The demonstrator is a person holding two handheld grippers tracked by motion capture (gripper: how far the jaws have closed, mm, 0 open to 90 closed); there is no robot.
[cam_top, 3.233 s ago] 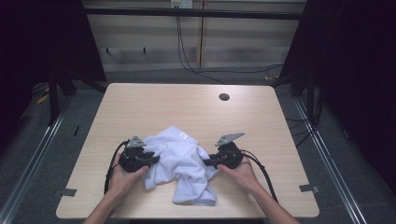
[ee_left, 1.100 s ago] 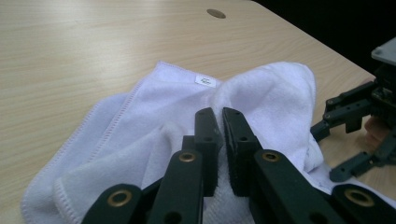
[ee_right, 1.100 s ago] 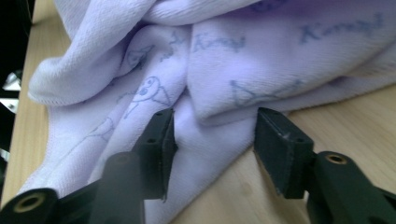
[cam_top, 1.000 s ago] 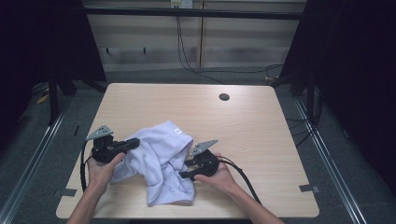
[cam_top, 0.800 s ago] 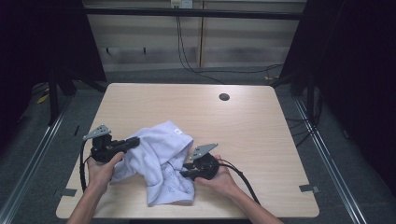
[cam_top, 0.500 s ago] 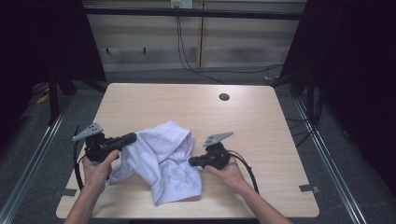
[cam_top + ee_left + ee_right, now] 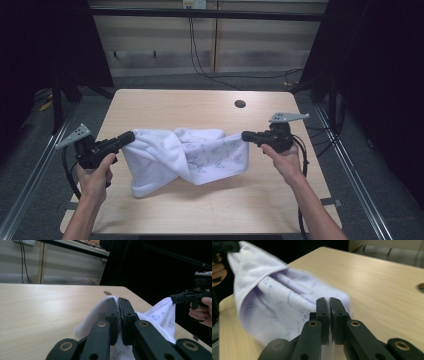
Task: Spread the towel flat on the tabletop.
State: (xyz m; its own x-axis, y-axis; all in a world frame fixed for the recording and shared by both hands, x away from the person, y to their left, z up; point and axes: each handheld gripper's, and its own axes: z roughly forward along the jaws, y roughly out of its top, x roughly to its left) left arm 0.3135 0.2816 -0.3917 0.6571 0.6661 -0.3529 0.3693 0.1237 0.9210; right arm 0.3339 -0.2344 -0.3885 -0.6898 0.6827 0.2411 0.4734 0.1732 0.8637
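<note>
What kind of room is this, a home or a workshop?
Most likely a lab or recording bay, not a home. A bare wooden table stands on a grey floor between black curtains, cables run down the back wall, and two handheld grippers stretch a white towel over it.

A round hole (image 7: 240,104) marks the wooden table (image 7: 165,102).

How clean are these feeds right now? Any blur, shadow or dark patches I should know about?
High view: sharp on the table, dark at both sides, with a soft shadow under the towel. Left gripper view: near fingers soft, towel edge blurred, right half very dark. Right gripper view: towel smeared by motion, far table out of focus.
</note>
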